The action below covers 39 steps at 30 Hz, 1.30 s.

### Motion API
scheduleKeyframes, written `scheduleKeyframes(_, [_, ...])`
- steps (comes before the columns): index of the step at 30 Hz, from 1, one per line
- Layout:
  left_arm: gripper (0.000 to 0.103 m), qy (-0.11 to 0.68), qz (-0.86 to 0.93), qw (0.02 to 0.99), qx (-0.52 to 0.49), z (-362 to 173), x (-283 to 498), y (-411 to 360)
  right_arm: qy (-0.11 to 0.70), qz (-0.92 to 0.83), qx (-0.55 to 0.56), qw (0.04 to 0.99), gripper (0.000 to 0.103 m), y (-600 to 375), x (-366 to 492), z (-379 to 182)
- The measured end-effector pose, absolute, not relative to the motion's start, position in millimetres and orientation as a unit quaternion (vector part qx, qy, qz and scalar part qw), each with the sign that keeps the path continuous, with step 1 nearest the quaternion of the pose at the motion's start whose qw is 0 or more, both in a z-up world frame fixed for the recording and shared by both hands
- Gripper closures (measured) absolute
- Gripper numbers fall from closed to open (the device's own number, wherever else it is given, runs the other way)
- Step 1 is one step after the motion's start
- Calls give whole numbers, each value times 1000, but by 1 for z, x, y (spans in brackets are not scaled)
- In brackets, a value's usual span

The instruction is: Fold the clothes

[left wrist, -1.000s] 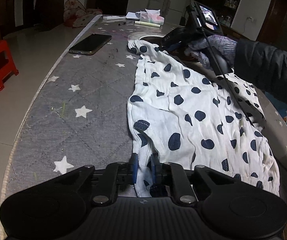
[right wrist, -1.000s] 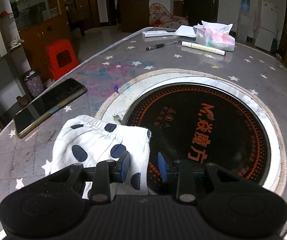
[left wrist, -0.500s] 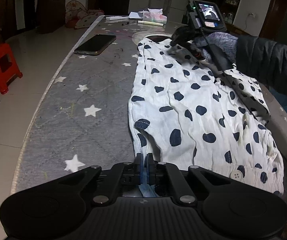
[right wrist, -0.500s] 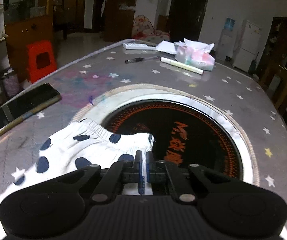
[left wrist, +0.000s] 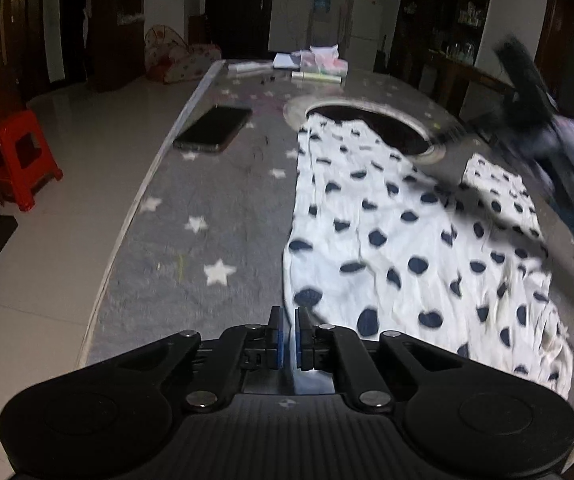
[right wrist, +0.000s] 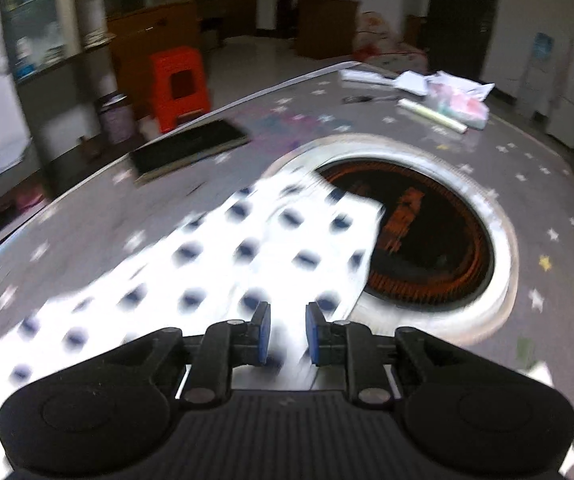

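A white garment with dark blue dots (left wrist: 407,240) lies spread lengthwise on the grey star-print table (left wrist: 207,260). Its far hem lies over the rim of a round cooktop. My left gripper (left wrist: 287,334) is at the garment's near left corner, shut on the hem there. In the left wrist view the gloved hand (left wrist: 567,140) with the right gripper is blurred, raised at the right above a folded-over flap. My right gripper (right wrist: 287,334) hovers over the blurred garment (right wrist: 227,248). Its jaws are opening, the pads apart, with cloth below them but not pinched.
A black phone (left wrist: 215,128) lies left of the garment near the table's left edge. The dark round cooktop (right wrist: 427,248) is set into the table beyond the far hem. A tissue pack, papers and pens (left wrist: 319,64) sit at the far end. A red stool (left wrist: 19,156) stands on the floor.
The left gripper closed on the near hem and lifted slightly. The right gripper shut on the far hem by the cooktop, then swung back to the right and parted its jaws, letting the cloth go.
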State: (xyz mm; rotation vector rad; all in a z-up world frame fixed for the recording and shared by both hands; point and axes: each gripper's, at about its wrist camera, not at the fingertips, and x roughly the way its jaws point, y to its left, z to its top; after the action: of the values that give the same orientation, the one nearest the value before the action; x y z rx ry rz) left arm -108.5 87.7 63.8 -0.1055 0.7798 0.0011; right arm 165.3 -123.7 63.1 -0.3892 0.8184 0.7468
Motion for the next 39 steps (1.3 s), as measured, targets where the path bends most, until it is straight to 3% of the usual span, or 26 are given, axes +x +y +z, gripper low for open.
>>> scheduleKeyframes(4, [96, 370, -23, 927, -46, 67, -95, 74, 394, 376, -184, 818, 83, -144, 117, 62])
scheduleKeyframes(6, [96, 372, -35, 926, -42, 64, -88, 65, 397, 387, -183, 812, 75, -155, 92, 61])
scheduleKeyframes(20, [93, 402, -40, 915, 9, 30, -85, 50, 393, 393, -202, 806, 72, -227, -41, 36])
scheduleKeyframes(27, [93, 378, -55, 924, 5, 50, -99, 38, 358, 396, -208, 819, 71, -230, -65, 52])
scheduleKeyframes(34, [92, 387, -77, 918, 32, 41, -112, 19, 374, 433, -191, 798, 70, -212, -77, 40])
scheduleKeyframes(36, [90, 386, -69, 920, 21, 42, -121, 27, 372, 436, -194, 796, 70, -213, -82, 40])
scheduleKeyframes(39, [75, 380, -54, 924, 1, 47, -138, 40, 364, 446, -178, 798, 70, -212, -85, 49])
